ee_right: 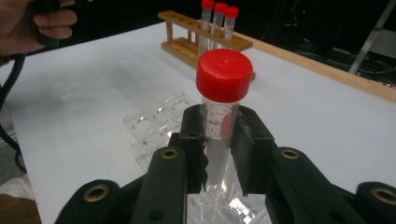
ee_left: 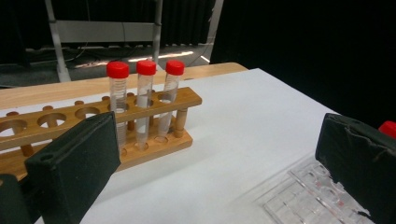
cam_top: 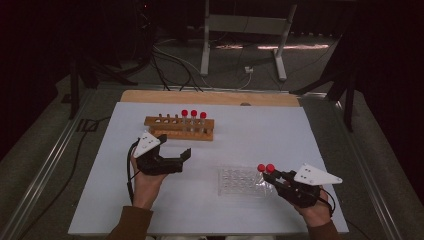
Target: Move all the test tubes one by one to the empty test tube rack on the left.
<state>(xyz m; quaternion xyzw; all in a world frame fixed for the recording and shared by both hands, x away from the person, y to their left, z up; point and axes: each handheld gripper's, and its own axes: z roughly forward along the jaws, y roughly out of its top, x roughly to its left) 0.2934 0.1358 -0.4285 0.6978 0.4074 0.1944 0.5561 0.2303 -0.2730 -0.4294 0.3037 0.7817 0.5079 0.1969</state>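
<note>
A clear test tube with a red cap (ee_right: 223,74) stands upright between the jaws of my right gripper (ee_right: 219,126), which is shut on it just below the cap. It hangs over a clear plastic tube tray (cam_top: 235,182) lying right of the table's centre. In the high view two red caps (cam_top: 265,168) sit close together at the tip of the right gripper (cam_top: 270,176). My left gripper (cam_top: 176,146) is open and holds nothing, just in front of a wooden rack (cam_top: 170,131). Three red-capped tubes (ee_left: 145,100) stand at the rack's right end, beyond the open left gripper (ee_left: 217,163).
The white table top (cam_top: 250,135) has a wooden strip (cam_top: 210,97) along its far edge. Several holes at the wooden rack's left end (ee_left: 46,122) hold no tubes. Cables and metal stand legs (cam_top: 240,45) are on the floor beyond the table.
</note>
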